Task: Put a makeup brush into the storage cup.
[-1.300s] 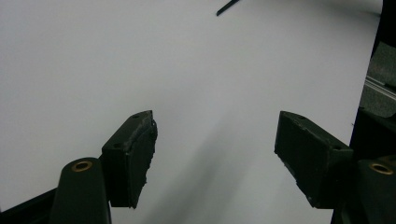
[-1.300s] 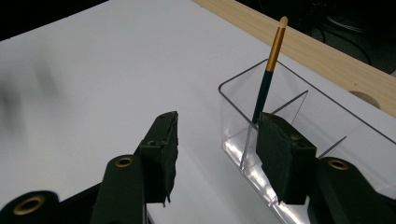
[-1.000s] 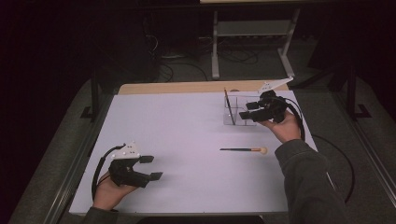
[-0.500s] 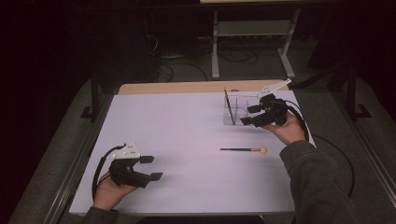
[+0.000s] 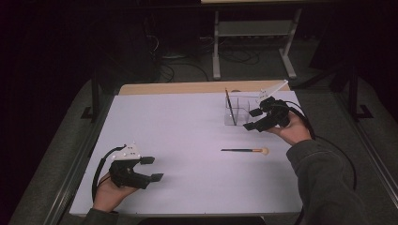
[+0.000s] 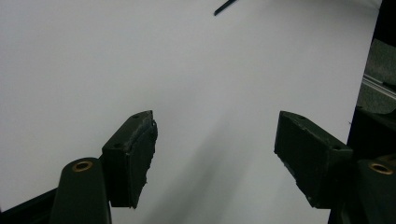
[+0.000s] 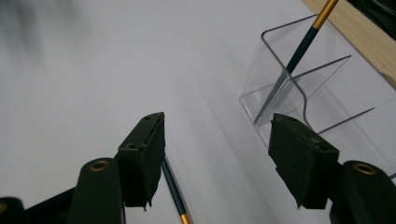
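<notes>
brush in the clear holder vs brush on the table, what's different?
The brush in the holder stands tilted, leaning in an end compartment of the clear holder; the brush on the table lies flat on the white table, outside the holder.
The lying brush shows a pale, rounded head; the standing one's lower end is too small to tell.
Both have dark, thin handles, and no tongs touch them.
</notes>
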`<state>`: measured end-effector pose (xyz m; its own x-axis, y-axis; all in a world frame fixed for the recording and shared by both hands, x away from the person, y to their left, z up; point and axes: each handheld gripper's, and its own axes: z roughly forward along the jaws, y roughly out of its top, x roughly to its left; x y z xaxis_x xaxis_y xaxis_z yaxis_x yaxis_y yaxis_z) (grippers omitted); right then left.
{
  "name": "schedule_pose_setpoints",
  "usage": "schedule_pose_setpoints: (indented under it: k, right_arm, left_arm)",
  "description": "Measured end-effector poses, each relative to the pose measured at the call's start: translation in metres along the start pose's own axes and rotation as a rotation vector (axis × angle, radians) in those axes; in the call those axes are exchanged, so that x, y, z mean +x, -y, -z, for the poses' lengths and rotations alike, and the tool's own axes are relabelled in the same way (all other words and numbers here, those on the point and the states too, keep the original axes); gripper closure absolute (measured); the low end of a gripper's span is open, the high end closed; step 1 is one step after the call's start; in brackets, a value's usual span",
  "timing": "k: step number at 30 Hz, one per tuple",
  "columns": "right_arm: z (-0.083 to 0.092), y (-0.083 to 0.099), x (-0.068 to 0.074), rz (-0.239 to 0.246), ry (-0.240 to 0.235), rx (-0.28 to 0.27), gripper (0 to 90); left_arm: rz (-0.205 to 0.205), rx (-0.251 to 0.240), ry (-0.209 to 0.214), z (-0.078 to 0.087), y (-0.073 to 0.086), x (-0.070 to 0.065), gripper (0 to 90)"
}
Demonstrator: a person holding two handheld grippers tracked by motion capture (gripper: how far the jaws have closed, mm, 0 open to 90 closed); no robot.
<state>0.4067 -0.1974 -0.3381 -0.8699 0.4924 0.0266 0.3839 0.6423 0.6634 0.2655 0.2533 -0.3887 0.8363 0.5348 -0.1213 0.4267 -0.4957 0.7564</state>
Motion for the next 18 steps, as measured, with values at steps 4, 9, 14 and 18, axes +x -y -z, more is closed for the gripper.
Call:
schedule_pose_setpoints:
  k: [4, 9, 14, 18]
  right_arm:
    - [-0.004, 0.004, -0.001, 0.030, -0.009, 0.037, 34.7]
    - [-0.009, 0.009, -0.002, 0.055, -0.020, 0.077, 34.7]
    - [-0.015, 0.011, -0.002, 0.072, -0.036, 0.092, 34.3]
    - [-0.023, 0.015, -0.001, 0.093, -0.048, 0.116, 34.5]
  left_arm:
    - [0.003, -0.004, -0.002, 0.000, 0.000, 0.000, 28.1]
    - [0.003, -0.002, -0.002, 0.001, 0.000, 0.000, 28.0]
    - [0.005, -0.003, 0.001, 0.000, 0.000, 0.000, 28.1]
    - [0.003, -0.003, -0.001, 0.000, 0.001, 0.001, 28.1]
